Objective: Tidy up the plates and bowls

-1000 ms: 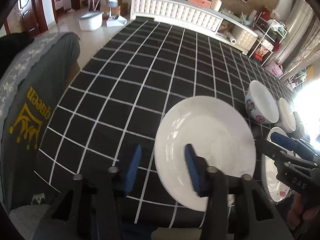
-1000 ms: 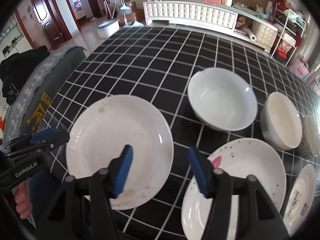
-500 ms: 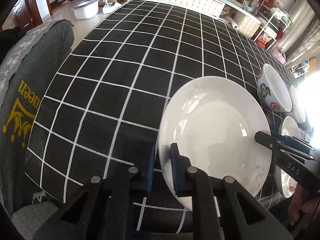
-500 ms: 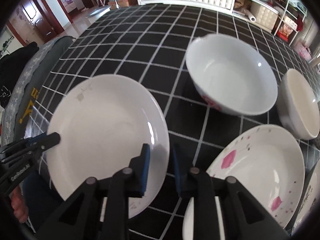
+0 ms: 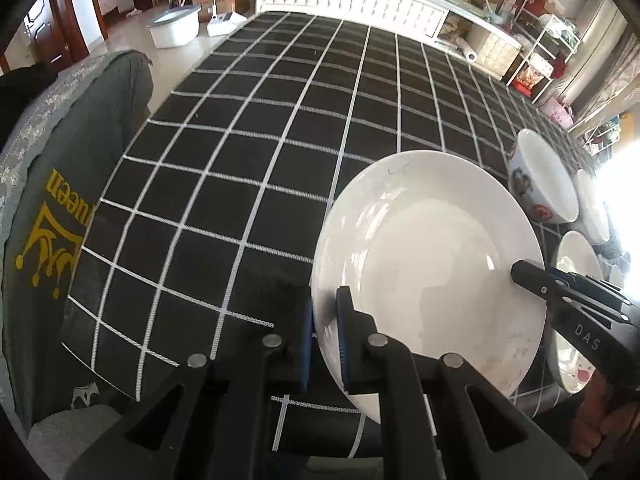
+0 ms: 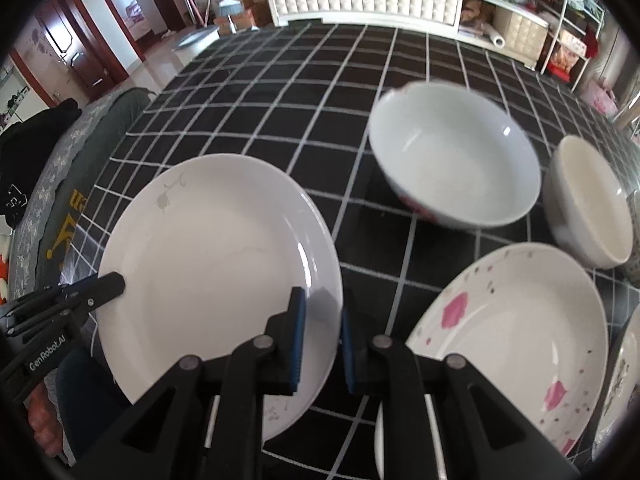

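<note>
On the checked cloth (image 5: 248, 168), the white plate (image 6: 216, 264) is pinched at opposite rims, left gripper (image 5: 325, 336) at nine o'clock, right gripper (image 6: 322, 338) at three, its jaws just closing; pink-flowered plate (image 6: 516, 332) sits beside.

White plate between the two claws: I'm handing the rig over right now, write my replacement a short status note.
Left claw: has just closed, shut on the left rim of the white plate.
Right claw: has just been closing, pads on the plate's right rim.
Plate is tilted, gripped from both sides over the checked tablecloth.
Around it: pink-flowered plate, large white bowl, smaller bowl.
Done: plate gripped. Left: stack plates, group bowls; nothing stacked yet.
</note>
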`<state>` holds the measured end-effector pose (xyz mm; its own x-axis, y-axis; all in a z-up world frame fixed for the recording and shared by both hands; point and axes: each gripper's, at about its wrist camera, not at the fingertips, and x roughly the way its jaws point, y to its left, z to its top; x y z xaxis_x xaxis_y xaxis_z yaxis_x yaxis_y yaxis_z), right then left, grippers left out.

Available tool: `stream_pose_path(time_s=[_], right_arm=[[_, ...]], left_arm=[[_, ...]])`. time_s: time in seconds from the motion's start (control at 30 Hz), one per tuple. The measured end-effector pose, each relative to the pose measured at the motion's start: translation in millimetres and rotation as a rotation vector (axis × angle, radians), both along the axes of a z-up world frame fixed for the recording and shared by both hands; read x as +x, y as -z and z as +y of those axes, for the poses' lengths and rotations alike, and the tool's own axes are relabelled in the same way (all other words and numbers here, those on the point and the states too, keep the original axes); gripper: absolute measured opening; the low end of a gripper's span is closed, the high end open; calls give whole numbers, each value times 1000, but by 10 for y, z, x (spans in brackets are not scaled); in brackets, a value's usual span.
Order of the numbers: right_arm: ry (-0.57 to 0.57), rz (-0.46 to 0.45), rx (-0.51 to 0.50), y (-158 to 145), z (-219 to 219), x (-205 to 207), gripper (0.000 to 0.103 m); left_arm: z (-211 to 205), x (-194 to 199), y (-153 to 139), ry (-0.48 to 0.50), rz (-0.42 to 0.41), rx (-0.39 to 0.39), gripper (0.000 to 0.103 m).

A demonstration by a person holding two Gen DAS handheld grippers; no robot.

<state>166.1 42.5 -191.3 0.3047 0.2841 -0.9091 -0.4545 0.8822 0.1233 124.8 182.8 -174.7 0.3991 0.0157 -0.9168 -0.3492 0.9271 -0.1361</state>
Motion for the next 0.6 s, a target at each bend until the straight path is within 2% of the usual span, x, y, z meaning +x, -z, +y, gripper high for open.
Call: stream_pose_path(time_s=[0.2,0.6], right_arm=[[-11,19,21,-55,32,-7,20],[-5,68,-21,182,137,45,20]], left_arm=[[76,-43,-59,-21,-12,-3,10],[109,-55,139,-37,29,-25,9]])
